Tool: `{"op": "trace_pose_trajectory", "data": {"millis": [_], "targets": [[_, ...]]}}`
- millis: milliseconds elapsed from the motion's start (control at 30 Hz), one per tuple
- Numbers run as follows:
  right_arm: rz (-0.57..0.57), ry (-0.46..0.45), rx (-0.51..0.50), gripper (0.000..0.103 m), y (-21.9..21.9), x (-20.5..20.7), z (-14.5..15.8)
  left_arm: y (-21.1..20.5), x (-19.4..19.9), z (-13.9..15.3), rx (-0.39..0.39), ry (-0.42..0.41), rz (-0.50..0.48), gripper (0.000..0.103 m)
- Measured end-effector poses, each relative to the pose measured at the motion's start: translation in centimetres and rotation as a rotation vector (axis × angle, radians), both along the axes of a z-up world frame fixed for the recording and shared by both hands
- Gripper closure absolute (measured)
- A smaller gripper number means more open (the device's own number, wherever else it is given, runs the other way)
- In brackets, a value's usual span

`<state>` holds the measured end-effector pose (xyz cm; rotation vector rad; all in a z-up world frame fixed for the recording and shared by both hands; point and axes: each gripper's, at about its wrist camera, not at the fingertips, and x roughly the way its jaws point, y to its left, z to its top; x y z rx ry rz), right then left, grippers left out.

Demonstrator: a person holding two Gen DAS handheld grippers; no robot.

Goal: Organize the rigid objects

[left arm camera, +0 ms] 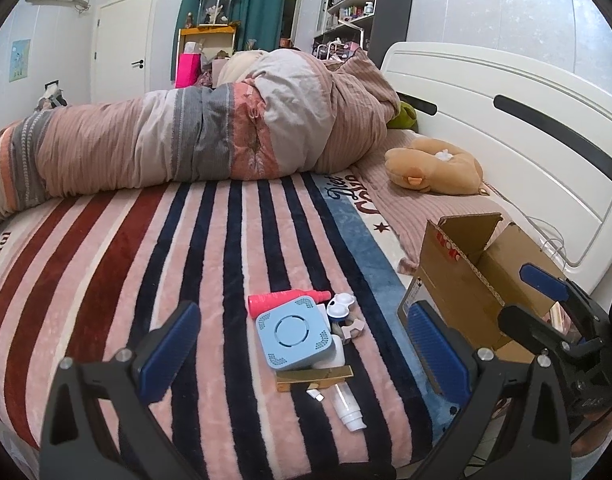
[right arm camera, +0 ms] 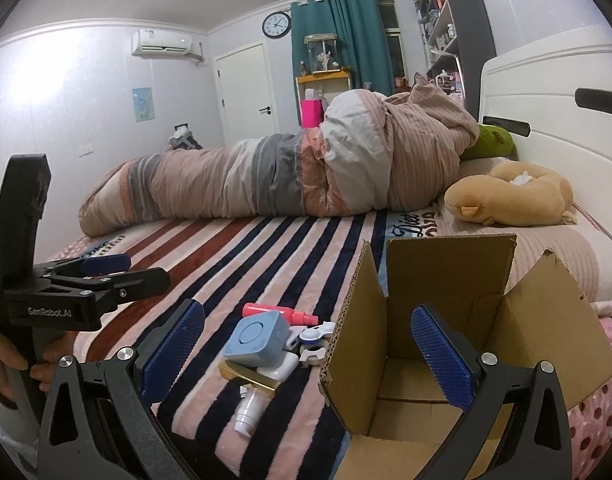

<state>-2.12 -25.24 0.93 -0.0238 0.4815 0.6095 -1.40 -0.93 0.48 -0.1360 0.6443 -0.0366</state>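
Observation:
A pile of small rigid items lies on the striped blanket: a light-blue square device (left arm camera: 293, 334) (right arm camera: 254, 338), a pink bottle (left arm camera: 283, 300) (right arm camera: 279, 313), a white pump bottle (left arm camera: 348, 406) (right arm camera: 247, 410), a gold bar (left arm camera: 314, 378) (right arm camera: 245, 376) and white-blue pieces (left arm camera: 340, 306) (right arm camera: 316, 332). An open cardboard box (left arm camera: 472, 280) (right arm camera: 426, 320) stands to their right. My left gripper (left arm camera: 301, 344) is open and empty just before the pile. My right gripper (right arm camera: 306, 356) is open and empty between the pile and the box; it also shows in the left wrist view (left arm camera: 542, 300).
A rolled quilt (left arm camera: 185, 140) lies across the far side of the bed. A tan plush toy (left arm camera: 434, 170) and a pillow sit by the white headboard (left arm camera: 506, 120). The bed's near edge runs just below the grippers.

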Motion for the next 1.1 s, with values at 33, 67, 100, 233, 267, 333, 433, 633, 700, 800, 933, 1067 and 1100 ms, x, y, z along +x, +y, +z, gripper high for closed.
{"op": "trace_pose_trajectory", "data": {"millis": [33, 67, 100, 233, 267, 333, 433, 633, 700, 800, 933, 1067, 1100], "targets": [[-0.001, -0.001, 0.0, 0.0, 0.0, 0.0, 0.0, 0.0, -0.1, 0.0, 0.001, 0.001, 0.0, 0.0], [-0.001, -0.001, 0.002, 0.0, 0.0, -0.1, 0.0, 0.0, -0.1, 0.0, 0.001, 0.002, 0.001, 0.0], [0.0, -0.001, 0.005, 0.0, 0.0, 0.0, 0.0, 0.0, -0.1, 0.0, -0.001, 0.001, -0.001, 0.0], [0.0, 0.0, 0.005, 0.0, -0.1, 0.0, 0.0, -0.1, -0.1, -0.1, 0.002, 0.005, 0.002, 0.0], [-0.002, 0.001, 0.002, 0.0, -0.1, -0.1, -0.1, -0.1, -0.1, -0.1, 0.002, 0.004, 0.002, 0.0], [0.0, 0.002, 0.002, 0.0, -0.1, 0.0, -0.1, -0.1, -0.1, -0.1, 0.002, 0.005, 0.002, 0.0], [-0.003, -0.001, 0.004, 0.0, -0.1, 0.0, 0.0, -0.1, -0.2, -0.1, 0.002, 0.006, 0.006, 0.0], [-0.003, -0.01, 0.012, 0.0, 0.1, -0.1, -0.2, 0.0, -0.1, -0.2, 0.006, 0.008, 0.011, 0.0], [-0.006, -0.011, 0.016, 0.0, 0.1, -0.1, -0.2, 0.2, -0.2, -0.2, 0.003, 0.008, 0.01, 0.0], [-0.012, -0.012, 0.017, 0.0, 0.1, -0.1, -0.2, 0.4, -0.2, -0.3, 0.005, 0.005, 0.014, 0.0], [-0.015, -0.037, -0.008, 0.0, 0.8, -0.4, 0.1, 1.2, -0.5, -0.4, -0.011, -0.015, 0.006, 0.0], [-0.012, -0.086, -0.056, 0.0, 2.4, -1.0, 0.6, 2.4, -0.8, -0.5, -0.026, -0.049, -0.01, 0.0], [-0.005, -0.094, -0.062, 0.0, 2.8, -1.2, 0.7, 2.9, -0.8, -0.4, -0.039, -0.063, -0.023, 0.0]]}}
